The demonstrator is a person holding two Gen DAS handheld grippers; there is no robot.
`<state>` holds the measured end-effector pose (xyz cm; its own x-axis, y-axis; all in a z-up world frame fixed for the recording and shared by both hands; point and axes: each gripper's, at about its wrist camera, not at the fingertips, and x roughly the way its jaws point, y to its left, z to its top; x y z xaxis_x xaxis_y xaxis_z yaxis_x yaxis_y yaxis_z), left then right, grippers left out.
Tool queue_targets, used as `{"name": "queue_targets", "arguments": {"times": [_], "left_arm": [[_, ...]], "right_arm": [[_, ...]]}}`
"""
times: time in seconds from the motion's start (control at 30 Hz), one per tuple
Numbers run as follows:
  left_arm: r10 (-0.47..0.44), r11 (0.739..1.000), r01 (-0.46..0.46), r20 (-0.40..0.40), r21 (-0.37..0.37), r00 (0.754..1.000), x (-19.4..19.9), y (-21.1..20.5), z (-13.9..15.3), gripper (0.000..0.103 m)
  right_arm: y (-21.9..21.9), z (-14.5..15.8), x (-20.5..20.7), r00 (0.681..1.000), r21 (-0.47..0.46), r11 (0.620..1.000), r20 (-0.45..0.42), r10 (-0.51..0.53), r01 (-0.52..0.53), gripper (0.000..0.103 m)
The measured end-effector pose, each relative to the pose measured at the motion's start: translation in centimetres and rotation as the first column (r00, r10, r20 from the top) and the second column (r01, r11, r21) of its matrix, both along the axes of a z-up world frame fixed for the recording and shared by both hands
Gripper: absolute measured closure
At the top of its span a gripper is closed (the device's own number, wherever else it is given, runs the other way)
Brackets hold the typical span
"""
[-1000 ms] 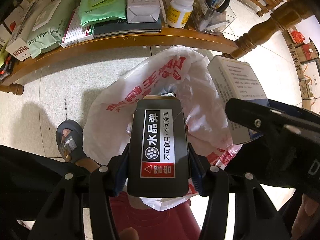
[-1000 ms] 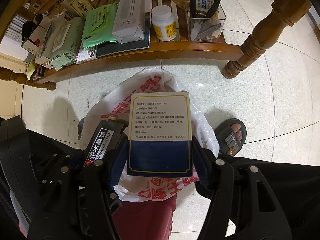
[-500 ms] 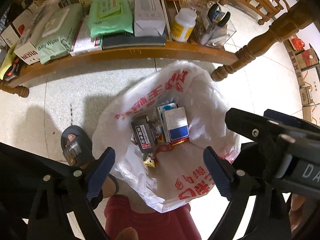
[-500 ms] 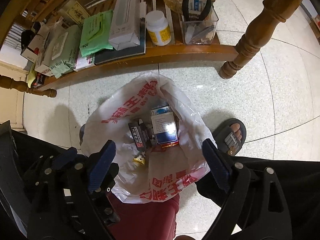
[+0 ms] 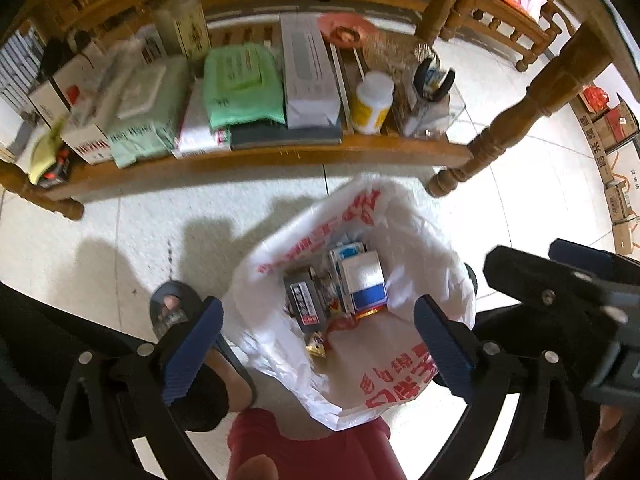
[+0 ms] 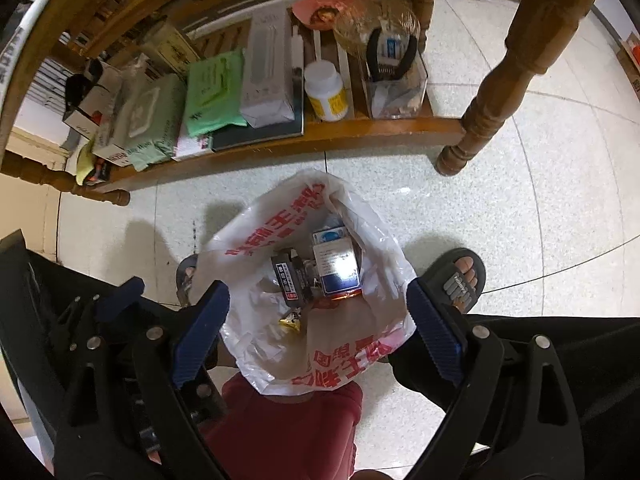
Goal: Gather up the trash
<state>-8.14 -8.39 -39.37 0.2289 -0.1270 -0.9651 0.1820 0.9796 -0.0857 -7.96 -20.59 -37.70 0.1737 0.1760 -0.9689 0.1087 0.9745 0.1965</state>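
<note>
White bag (image 5: 420, 240), red lettering

Plastic bag (image 5: 420, 248), white with red printed characters: stood open-mouthed on the pale tiled floor, directly below and between the spread fingers of both grippers, touching neither.
Black box (image 5: 302, 300), white label panel and red warning strip: lay at the bag's bottom, left of centre.
White-and-blue box (image 5: 364, 284): lay just beside it on the right, face up.
Small yellow wrapper (image 5: 316, 348): lay loose, nearer than the boxes.
</note>
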Motion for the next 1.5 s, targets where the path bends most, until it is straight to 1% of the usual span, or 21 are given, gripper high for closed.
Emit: {"name": "queue_targets", "arguments": {"times": [0.07,0.23,0.27,0.33,0.37,0.43,0.5,0.53,0.57,0.67,0.73,0.87,0.97,1.07,1.1,1.2,1.3,1.33,1.4,1.43,1.5], "left_arm": [[0.002,1.0,-0.003,0.037,0.004,0.999,0.0,0.2,1.3,0.009],[0.016,1.0,-0.018,0.115,0.013,0.993,0.3,1.2,4.9,0.008],[0.018,1.0,-0.02,0.127,0.011,0.992,0.3,1.4,5.5,0.008],[0.025,0.999,-0.029,0.185,0.018,0.982,0.4,2.0,7.9,0.008],[0.03,0.999,-0.033,0.201,0.011,0.979,0.5,2.3,8.8,0.008],[0.054,0.999,-0.053,0.249,-0.011,0.967,0.8,3.1,11.5,0.008],[0.073,0.997,-0.068,0.291,-0.027,0.954,1.2,3.7,13.7,0.008],[0.086,0.996,-0.077,0.316,-0.04,0.945,1.4,4.2,15.1,0.008],[0.092,0.996,-0.083,0.336,-0.041,0.938,1.6,4.4,16.1,0.008],[0.102,0.995,-0.094,0.399,-0.039,0.911,1.8,5.3,19.1,0.008],[0.106,0.994,-0.103,0.436,-0.03,0.893,1.8,6.0,20.9,0.008],[0.109,0.993,-0.115,0.486,-0.019,0.867,1.7,6.7,23.8,0.008],[0.109,0.992,-0.126,0.525,-0.003,0.844,1.5,7.1,25.8,0.008],[0.111,0.99,-0.138,0.563,0.005,0.819,1.4,7.3,27.7,0.008],[0.112,0.99,-0.139,0.569,0.004,0.815,1.4,7.4,28.0,0.008],[0.117,0.99,-0.143,0.581,-0.001,0.806,1.1,7.6,29.1,0.008],[0.114,0.99,-0.138,0.58,-0.002,0.806,0.8,7.7,29.7,0.008],[0.106,0.99,-0.142,0.585,0.015,0.804,0.7,7.5,29.9,0.008],[0.114,0.987,-0.16,0.597,0.024,0.794,0.3,7.7,30.0,0.008],[0.131,0.985,-0.172,0.594,0.013,0.794,0.3,8.0,29.9,0.008],[0.141,0.982,-0.188,0.591,0.019,0.794,0.2,8.2,29.7,0.008]], "right_arm": [[0.0,1.2,-0.1,1.0,0.002,1.0,0.016,0.002,-0.002,0.012],[0.0,5.3,-0.3,0.997,0.01,1.0,0.075,0.01,-0.011,0.012],[0.0,6.5,-0.3,0.996,0.011,1.0,0.092,0.013,-0.014,0.012],[0.1,9.3,-0.3,0.989,-0.008,1.0,0.147,0.025,-0.024,0.012],[0.1,10.6,-0.3,0.985,-0.017,0.999,0.169,0.031,-0.029,0.011],[0.2,12.7,-0.4,0.978,-0.034,0.999,0.208,0.031,-0.024,0.011],[0.2,15.6,-0.4,0.962,-0.056,0.998,0.27,0.035,-0.021,0.011],[0.3,16.5,-0.3,0.957,-0.059,0.998,0.289,0.035,-0.019,0.009],[0.3,17.8,-0.3,0.948,-0.062,0.998,0.317,0.037,-0.018,0.007],[0.6,20.7,-0.5,0.924,-0.074,0.997,0.38,0.042,-0.014,0.007],[0.6,22.2,-0.7,0.91,-0.074,0.997,0.412,0.042,-0.013,0.007],[0.6,25.1,-0.9,0.878,-0.088,0.996,0.477,0.041,0.001,0.007],[0.8,26.9,-1.2,0.853,-0.093,0.996,0.52,0.047,0.003,0.007],[1.0,28.8,-1.7,0.817,-0.135,0.991,0.573,0.063,0.018,0.007],[1.1,29.2,-1.8,0.808,-0.147,0.989,0.585,0.067,0.024,0.007],[1.2,30.2,-2.2,0.78,-0.172,0.984,0.622,0.072,0.047,0.007],[1.2,30.7,-2.7,0.756,-0.164,0.984,0.652,0.055,0.07,0.007],[1.0,30.9,-2.9,0.746,-0.156,0.984,0.664,0.043,0.082,0.007],[0.7,31.0,-3.2,0.736,-0.138,0.986,0.676,0.023,0.096,0.007],[0.6,30.9,-3.4,0.734,-0.126,0.987,0.679,0.012,0.101,0.007],[0.4,30.7,-3.6,0.736,-0.106,0.988,0.677,-0.008,0.108,0.007]]}}
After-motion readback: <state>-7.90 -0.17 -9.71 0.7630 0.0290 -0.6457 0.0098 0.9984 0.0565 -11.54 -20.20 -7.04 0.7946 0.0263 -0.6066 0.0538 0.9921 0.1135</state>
